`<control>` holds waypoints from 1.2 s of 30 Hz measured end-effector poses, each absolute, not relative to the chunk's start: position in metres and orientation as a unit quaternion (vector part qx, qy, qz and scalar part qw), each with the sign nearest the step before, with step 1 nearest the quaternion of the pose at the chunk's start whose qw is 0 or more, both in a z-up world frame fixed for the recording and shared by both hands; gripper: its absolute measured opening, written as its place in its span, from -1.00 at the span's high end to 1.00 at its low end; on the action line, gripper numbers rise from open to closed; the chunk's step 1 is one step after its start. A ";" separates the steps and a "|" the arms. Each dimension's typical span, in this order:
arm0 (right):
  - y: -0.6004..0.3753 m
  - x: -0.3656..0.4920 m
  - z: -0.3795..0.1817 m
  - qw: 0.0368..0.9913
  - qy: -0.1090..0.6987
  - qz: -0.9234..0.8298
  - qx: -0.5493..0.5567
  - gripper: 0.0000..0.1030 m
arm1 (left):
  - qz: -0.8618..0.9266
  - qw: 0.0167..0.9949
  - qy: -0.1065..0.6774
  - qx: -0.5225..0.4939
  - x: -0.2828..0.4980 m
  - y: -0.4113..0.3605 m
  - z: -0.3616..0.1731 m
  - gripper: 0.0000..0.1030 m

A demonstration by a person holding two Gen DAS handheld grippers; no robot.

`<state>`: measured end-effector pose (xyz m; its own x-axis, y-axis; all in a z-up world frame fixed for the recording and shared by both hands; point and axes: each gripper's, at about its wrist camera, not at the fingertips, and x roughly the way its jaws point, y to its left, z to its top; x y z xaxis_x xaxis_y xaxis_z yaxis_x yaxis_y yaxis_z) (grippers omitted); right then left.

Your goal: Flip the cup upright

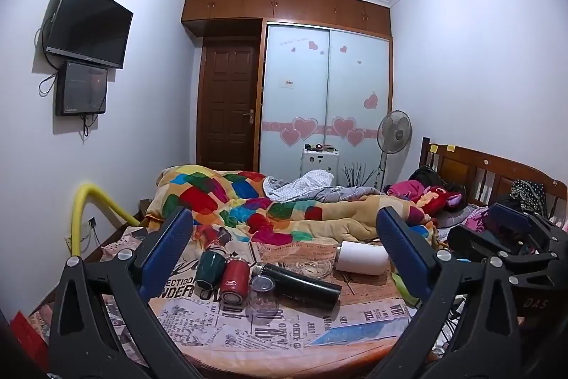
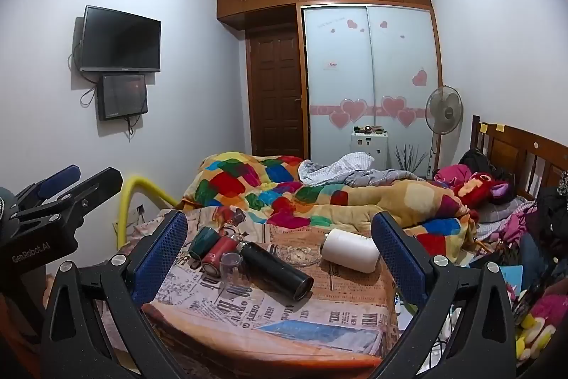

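Note:
Several cups lie on their sides on a table covered with a newspaper-print cloth (image 1: 284, 325): a dark green cup (image 1: 210, 270), a red cup (image 1: 234, 279), a clear glass (image 1: 262, 290), a black flask (image 1: 301, 283) and a white cup (image 1: 362, 259). The right wrist view shows the same green cup (image 2: 203, 242), red cup (image 2: 219, 256), clear glass (image 2: 230, 267), black flask (image 2: 275, 269) and white cup (image 2: 351, 254). My left gripper (image 1: 284, 233) is open and empty, short of the cups. My right gripper (image 2: 280, 237) is open and empty too.
A glass ashtray (image 1: 309, 267) sits behind the flask. A bed with a colourful quilt (image 1: 284, 205) lies beyond the table. A yellow tube (image 1: 81, 215) stands at the left. Each gripper shows in the other's view, the right one (image 1: 514, 237) and the left one (image 2: 53, 201).

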<state>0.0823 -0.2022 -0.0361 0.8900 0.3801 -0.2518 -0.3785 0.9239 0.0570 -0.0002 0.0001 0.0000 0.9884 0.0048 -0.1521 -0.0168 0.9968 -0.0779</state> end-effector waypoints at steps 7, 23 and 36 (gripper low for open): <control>-0.202 0.083 -0.036 0.972 0.131 0.196 0.004 -1.00 | 0.007 0.996 0.075 -0.039 0.002 -0.003 -0.003 -1.00; -0.204 0.081 -0.035 0.972 0.128 0.195 -0.001 -1.00 | 0.007 0.996 0.080 -0.041 0.000 0.006 -0.002 -1.00; -0.198 0.080 -0.032 0.972 0.129 0.196 -0.003 -1.00 | 0.007 0.996 0.080 -0.041 0.000 0.005 -0.003 -1.00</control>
